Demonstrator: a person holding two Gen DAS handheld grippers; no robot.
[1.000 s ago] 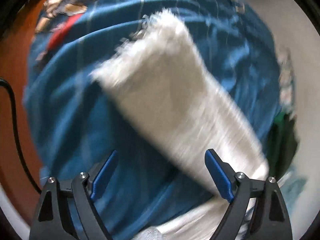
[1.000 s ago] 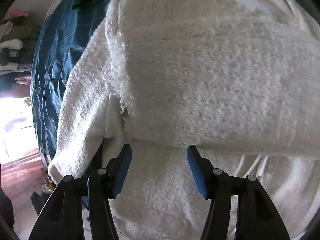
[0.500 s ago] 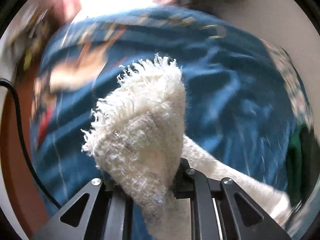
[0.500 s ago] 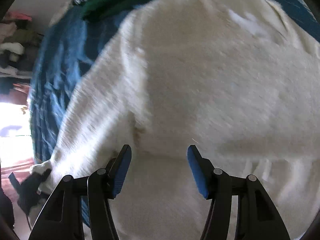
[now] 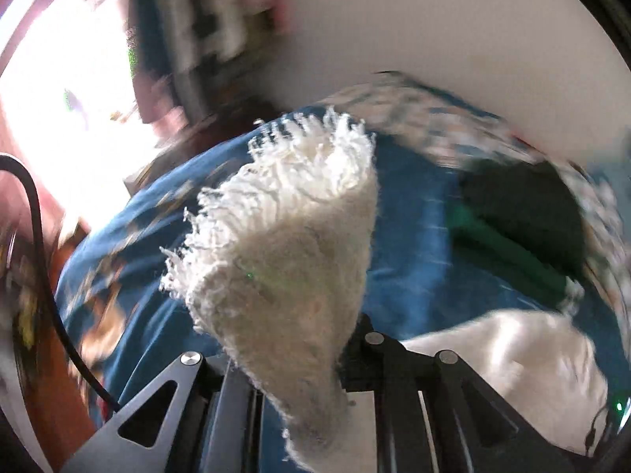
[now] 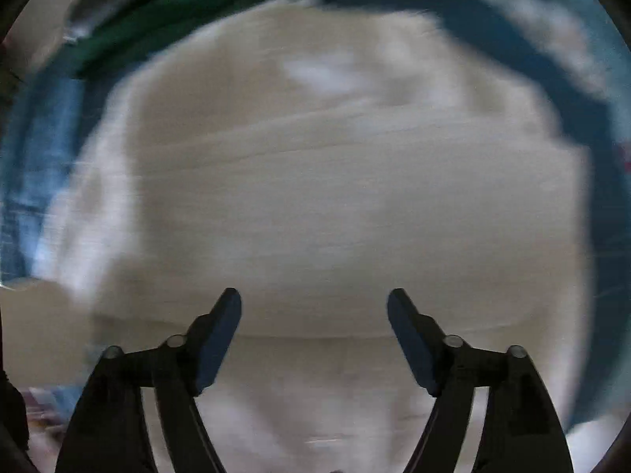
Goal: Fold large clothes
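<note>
A fluffy white sweater (image 6: 335,197) lies on a blue patterned bedspread (image 6: 552,90). In the left wrist view, my left gripper (image 5: 292,362) is shut on the fringed end of a white sleeve (image 5: 292,252) and holds it up above the bedspread (image 5: 406,236). More of the sweater (image 5: 524,358) lies at the lower right. In the right wrist view, my right gripper (image 6: 313,307) is open and empty just above the sweater's body. That view is blurred.
A green and dark garment (image 5: 512,228) lies on the bed at the right, also at the top left in the right wrist view (image 6: 157,12). A white wall (image 5: 453,39) stands behind the bed. A bright window (image 5: 59,98) and shelves are at the left.
My left gripper closed on the sleeve end and lifted it, tilting up toward the wall. My right gripper stayed open and shifted over the sweater's body, opening a little wider.
</note>
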